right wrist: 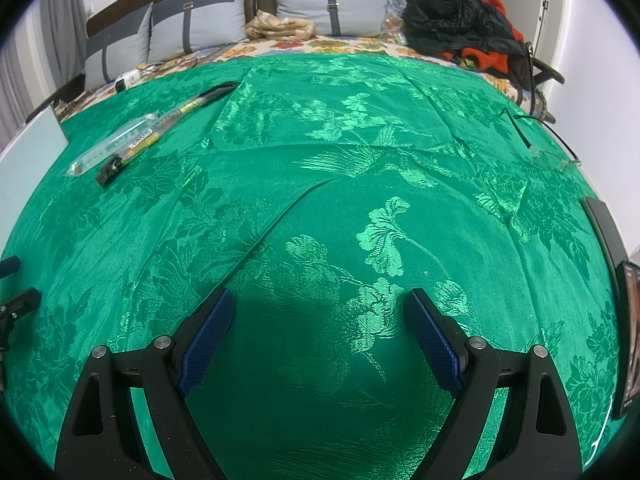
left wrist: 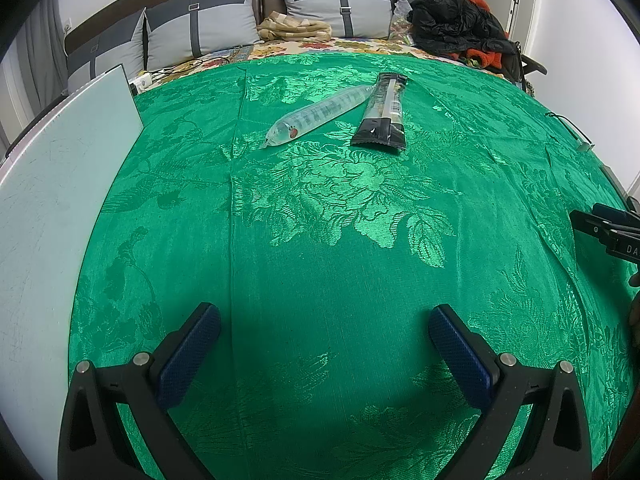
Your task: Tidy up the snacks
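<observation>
Two long snack packets lie side by side on a green floral cloth [left wrist: 320,240]. One is a clear tube-shaped packet [left wrist: 316,117] with a small red mark, the other a black packet [left wrist: 383,112] with a barcode. In the right wrist view both sit far off at the upper left: the clear packet [right wrist: 114,148] and the black packet [right wrist: 168,126]. My left gripper [left wrist: 324,320] hovers open over bare cloth, well short of the packets. Over the green cloth [right wrist: 360,200], my right gripper [right wrist: 320,306] also stands open, with nothing between its blue pads.
A pale board [left wrist: 60,200] leans along the left edge. Grey pillows [left wrist: 340,0], a folded beige cloth [left wrist: 294,28] and a heap of black and red clothes [left wrist: 460,24] lie at the back. Glasses [right wrist: 556,156] rest at the right, and a dark device [right wrist: 628,328] sits at the right edge.
</observation>
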### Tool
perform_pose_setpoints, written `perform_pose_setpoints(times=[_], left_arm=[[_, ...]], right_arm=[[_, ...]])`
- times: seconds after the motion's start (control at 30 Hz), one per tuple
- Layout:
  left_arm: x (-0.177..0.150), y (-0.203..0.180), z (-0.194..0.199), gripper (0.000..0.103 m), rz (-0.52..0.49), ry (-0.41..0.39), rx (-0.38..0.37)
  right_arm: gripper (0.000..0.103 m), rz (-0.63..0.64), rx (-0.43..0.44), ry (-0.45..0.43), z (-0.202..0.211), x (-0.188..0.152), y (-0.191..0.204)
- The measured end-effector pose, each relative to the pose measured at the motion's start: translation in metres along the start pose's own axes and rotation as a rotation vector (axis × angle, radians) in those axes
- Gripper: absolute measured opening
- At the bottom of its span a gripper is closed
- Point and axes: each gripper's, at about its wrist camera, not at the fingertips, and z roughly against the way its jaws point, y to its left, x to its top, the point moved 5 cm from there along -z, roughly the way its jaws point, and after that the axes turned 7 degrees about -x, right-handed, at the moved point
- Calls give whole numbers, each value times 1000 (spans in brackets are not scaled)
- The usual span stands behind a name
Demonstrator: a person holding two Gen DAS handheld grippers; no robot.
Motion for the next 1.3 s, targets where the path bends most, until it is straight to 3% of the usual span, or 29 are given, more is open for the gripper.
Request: perform_pose_setpoints(times=[0.7,0.77,0.8,0.9,1.07,1.2,1.3], left_arm=[[-1,-1,0,103,-3,-2,-4],[-1,-1,0,103,-10,19,-25],[3,0,2,103,10,33,-70],[32,6,11,103,55,4,-150],[118,11,0,102,-33,-41,-88],[164,9,-51,84,-117,59,-80],[169,7,-84,76,-182,145,-48]], right_arm=[[90,-1,6,-2,-1,0,0],[90,-2,6,-2,0,-1,1],[90,-1,6,-2,0,-1,1],[90,-1,6,-2,0,-1,0],[91,-2,8,-2,0,0,0],[91,-2,9,-2,0,0,0],[91,-2,8,-2,0,0,0]])
